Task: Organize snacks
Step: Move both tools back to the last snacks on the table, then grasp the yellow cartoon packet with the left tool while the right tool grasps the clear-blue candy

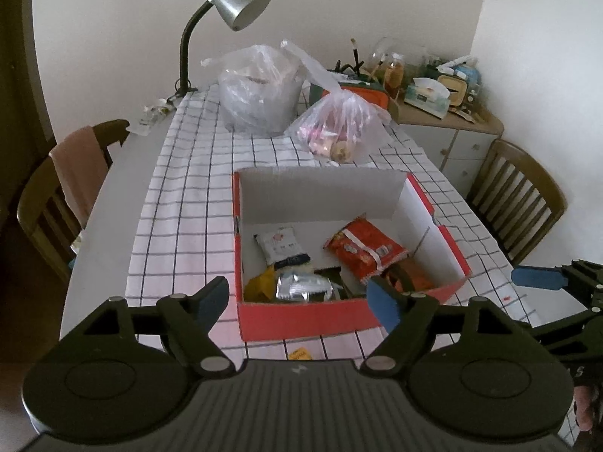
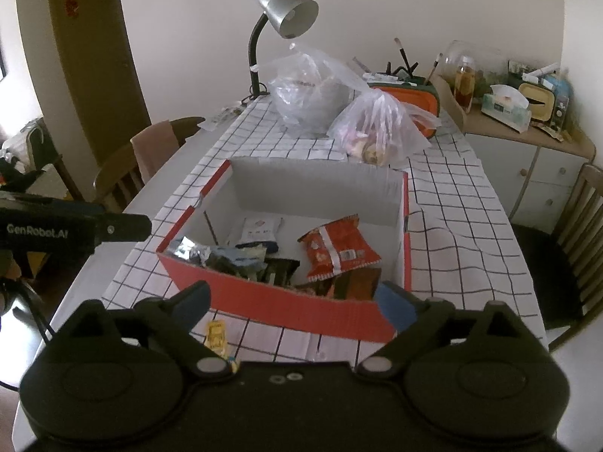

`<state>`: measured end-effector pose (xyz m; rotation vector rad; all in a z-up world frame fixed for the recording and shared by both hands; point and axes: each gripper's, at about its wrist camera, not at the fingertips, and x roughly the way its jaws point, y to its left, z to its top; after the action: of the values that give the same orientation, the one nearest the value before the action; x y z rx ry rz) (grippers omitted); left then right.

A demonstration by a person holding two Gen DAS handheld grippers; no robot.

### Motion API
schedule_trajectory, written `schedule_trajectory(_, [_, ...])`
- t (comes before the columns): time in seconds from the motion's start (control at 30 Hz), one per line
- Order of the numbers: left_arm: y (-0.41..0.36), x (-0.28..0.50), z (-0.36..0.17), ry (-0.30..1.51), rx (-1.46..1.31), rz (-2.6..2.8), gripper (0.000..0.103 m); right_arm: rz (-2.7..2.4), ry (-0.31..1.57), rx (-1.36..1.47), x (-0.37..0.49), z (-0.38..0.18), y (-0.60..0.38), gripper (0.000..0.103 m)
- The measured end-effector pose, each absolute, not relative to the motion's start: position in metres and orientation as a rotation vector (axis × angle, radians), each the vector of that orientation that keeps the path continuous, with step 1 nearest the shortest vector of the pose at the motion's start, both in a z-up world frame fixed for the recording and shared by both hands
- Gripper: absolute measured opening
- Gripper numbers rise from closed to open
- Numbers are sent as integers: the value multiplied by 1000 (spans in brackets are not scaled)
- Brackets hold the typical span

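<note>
Two chairs (image 1: pixel 516 203), checked tablecloth (image 1: pixel 188 196) — white walls (image 1: pixel 358 7)

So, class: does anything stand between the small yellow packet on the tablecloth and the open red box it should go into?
Only the red box's near wall; the yellow packet lies just outside it. The box top is open, so lifting over clears it.

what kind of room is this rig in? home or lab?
Most likely a home dining area: a table under a checked tablecloth, wooden dining chairs around it, and a cluttered sideboard with a tissue box and jars. Nothing lab-like in view.
</note>
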<state>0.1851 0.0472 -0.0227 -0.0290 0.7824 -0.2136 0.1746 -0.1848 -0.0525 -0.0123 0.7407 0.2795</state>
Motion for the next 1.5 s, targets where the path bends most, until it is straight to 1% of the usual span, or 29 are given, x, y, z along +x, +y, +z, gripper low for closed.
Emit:
schedule_trajectory(0.1, [49, 179, -30, 803, -40, -216, 83, 278, 739, 1, 168, -55, -186, 103])
schedule_trajectory(0.6, [47, 162, -103, 991, -96, -141, 83, 162, 869, 41, 166, -111, -191, 103])
schedule_trajectory(1.13, [-4, 192, -178, 1182, -90, -23, 83, 56, 952, 79, 164, -145, -234, 102])
schedule_trajectory(1.4, [-13, 202, -190, 1192, -120, 11, 82, 51, 970, 87, 167, -152, -241, 101])
schedule_trajectory(1.5, [-19, 202, -190, 1185, -102, 19, 81, 53, 969, 88, 171, -153, -238, 99])
